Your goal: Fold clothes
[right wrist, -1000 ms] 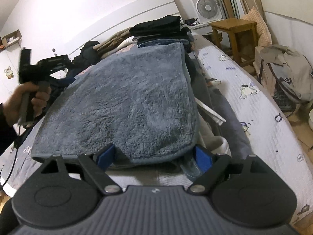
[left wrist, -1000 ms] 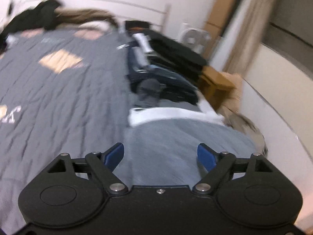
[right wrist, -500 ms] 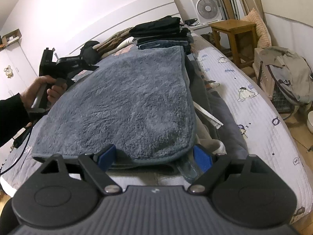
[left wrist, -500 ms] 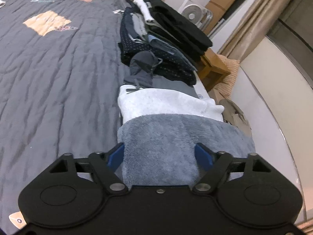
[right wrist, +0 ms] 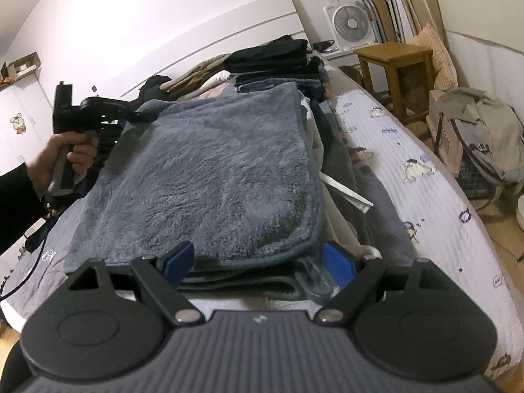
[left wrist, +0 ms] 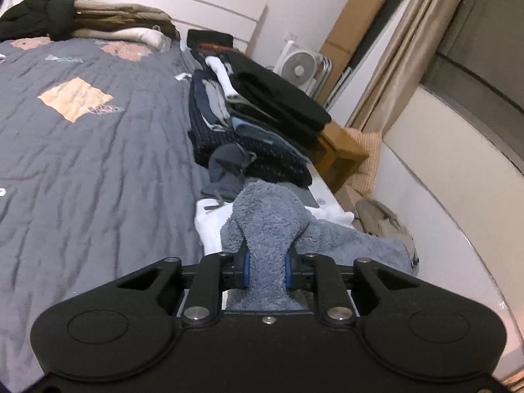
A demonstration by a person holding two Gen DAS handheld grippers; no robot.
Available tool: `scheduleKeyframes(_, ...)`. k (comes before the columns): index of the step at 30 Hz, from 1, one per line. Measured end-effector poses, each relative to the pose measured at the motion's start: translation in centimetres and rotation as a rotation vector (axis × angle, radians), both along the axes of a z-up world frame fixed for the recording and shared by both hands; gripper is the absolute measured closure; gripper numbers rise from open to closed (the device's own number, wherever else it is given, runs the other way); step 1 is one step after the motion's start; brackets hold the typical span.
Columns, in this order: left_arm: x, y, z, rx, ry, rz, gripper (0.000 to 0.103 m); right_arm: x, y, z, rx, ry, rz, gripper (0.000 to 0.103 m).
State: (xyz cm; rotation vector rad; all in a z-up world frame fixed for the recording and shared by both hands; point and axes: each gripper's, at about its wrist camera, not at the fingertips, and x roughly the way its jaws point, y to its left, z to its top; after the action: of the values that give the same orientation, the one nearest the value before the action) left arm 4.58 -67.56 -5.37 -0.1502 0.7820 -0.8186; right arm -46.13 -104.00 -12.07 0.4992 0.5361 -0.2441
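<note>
Clothes lie along one side of the bed (left wrist: 98, 170), and on top of them rests a fluffy grey-blue towel (right wrist: 213, 177), spread almost flat. In the right wrist view its near edge hangs over a few folded layers, just in front of the right hand-held gripper (right wrist: 258, 260). The jaws of this hand-held gripper stand wide apart, one blue pad on each side of the near edge, and they do not press on the cloth.

The left hand-held gripper (left wrist: 266, 268) is at the far left corner of the towel. Its jaws are closing, and the towel corner is already squeezed between the blue pads (left wrist: 246, 270), so that the cloth bulges up in a soft lump above them. In the right wrist view a hand (right wrist: 62, 160) in a dark sleeve holds this tool by its handle at the left side of the towel.

Behind the towel stands a stack of folded dark clothes (left wrist: 262, 114), with black pieces on top and blue ones below. A white garment (left wrist: 209, 226) lies under the towel, near the pinched corner. The bed cover is grey with some patches, and more clothes are heaped by the white headboard (left wrist: 163, 3). Beside the bed stand a wooden stool (right wrist: 396, 68), a white fan (right wrist: 348, 23) and a beige bag (right wrist: 478, 131) on the floor.
</note>
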Motion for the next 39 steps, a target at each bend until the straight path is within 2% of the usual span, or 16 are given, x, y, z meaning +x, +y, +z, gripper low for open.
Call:
scheduleKeyframes(4, 0.2, 0.4, -1.1, 0.028, 0.028, 0.032, 0.081, 0.2, 0.1, 0.1, -0.008, 0.005, 0.003, 0.017)
scheduleKeyframes(7, 0.2, 0.4, -2.3, 0.058, 0.065, 0.041, 0.062, 0.0, 0.1, 0.2, -0.005, 0.004, 0.003, 0.017)
scheduleKeyframes(9, 0.0, 0.7, -2.7, 0.056, 0.085, 0.022, 0.037, -0.3, 0.0, 0.2, 0.002, 0.001, 0.002, 0.017)
scheduleKeyframes(10, -0.2, 0.9, -3.0, 0.049, 0.096, 0.008, 0.033, -0.5, -0.1, 0.2, 0.009, 0.0, -0.001, 0.017)
scheduleKeyframes(13, -0.3, 2.2, -3.9, 0.021, 0.12, 0.008, 0.029, -0.7, -0.1, 0.1, 0.015, -0.003, -0.007, 0.017)
scheduleKeyframes(15, 0.4, 3.0, -4.8, -0.025, 0.179, 0.027, 0.022, -0.7, 0.0, 0.1, 0.017, -0.005, -0.003, 0.017)
scheduleKeyframes(17, 1.4, 3.4, -5.6, -0.074, 0.242, 0.035, 0.022, -0.8, 0.2, 0.0, 0.02, -0.006, 0.002, 0.017)
scheduleKeyframes(20, 2.2, 3.1, -6.4, -0.12, 0.28, 0.018, 0.022, -0.8, 0.4, 0.1, 0.022, -0.008, 0.006, 0.017)
scheduleKeyframes(23, 2.6, 1.8, -6.5, -0.148, 0.289, -0.029, 0.025, -0.8, 0.3, 0.2, 0.029, -0.012, 0.005, 0.017)
scheduleKeyframes(26, 2.6, 0.2, -6.4, -0.143, 0.267, -0.079, 0.027, -0.6, 0.2, 0.4, 0.046, -0.025, 0.001, 0.017)
scheduleKeyframes(30, 2.7, -1.0, -7.0, -0.132, 0.27, -0.08, 0.027, -0.2, 0.3, 0.3, 0.038, -0.021, 0.005, 0.017)
scheduleKeyframes(31, 2.5, -1.2, -7.0, -0.12, 0.254, -0.081, 0.031, -0.2, 0.3, 0.2, 0.039, -0.02, 0.002, 0.017)
scheduleKeyframes(33, 2.0, -1.3, -6.7, -0.09, 0.203, -0.097, 0.056, -0.1, 0.3, 0.1, 0.047, -0.019, -0.004, 0.017)
scheduleKeyframes(35, 1.6, -0.8, -5.8, -0.081, 0.151, -0.117, 0.07, 0.0, 0.3, 0.0, 0.047, -0.02, -0.007, 0.017)
scheduleKeyframes(39, 0.3, -0.2, -3.0, -0.074, 0.028, -0.144, 0.078, 0.1, 0.4, 0.2, 0.04, -0.028, -0.003, 0.017)
